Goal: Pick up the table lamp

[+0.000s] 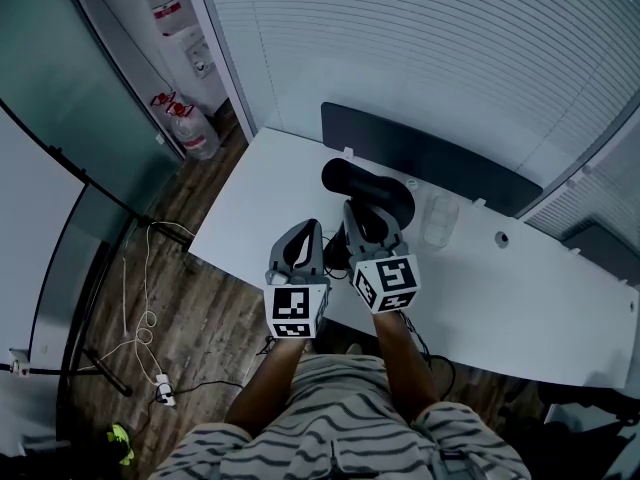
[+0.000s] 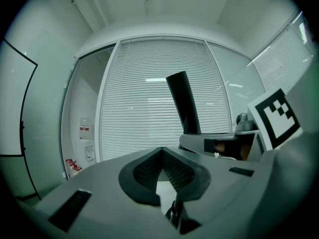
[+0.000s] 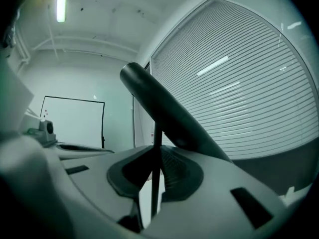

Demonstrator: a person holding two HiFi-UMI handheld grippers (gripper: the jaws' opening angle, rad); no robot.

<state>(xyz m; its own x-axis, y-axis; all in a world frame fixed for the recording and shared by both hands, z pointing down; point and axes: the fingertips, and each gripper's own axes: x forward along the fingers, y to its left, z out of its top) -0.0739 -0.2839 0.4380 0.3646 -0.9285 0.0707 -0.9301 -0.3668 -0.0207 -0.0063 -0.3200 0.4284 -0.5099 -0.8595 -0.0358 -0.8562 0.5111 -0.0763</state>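
The black table lamp [image 1: 365, 183] is over the white table [image 1: 500, 298], just past my two grippers. My right gripper [image 1: 360, 215] is shut on its thin upright stem [image 3: 155, 183], which runs between the dark pads. The long lamp head [image 3: 169, 113] slants up to the left above the jaws. To the lamp's left, my left gripper [image 1: 308, 232] is level with its jaws shut [image 2: 162, 156] and nothing between them. From the left gripper view the lamp head [image 2: 183, 101] rises as a dark bar beside the right gripper's marker cube [image 2: 274, 118].
A clear cup [image 1: 438, 218] stands right of the lamp. A black panel [image 1: 430, 158] runs along the table's far edge before the blinds. A water dispenser [image 1: 185, 38] and bottle [image 1: 195, 133] stand at the far left. Cables [image 1: 140, 318] lie on the wood floor.
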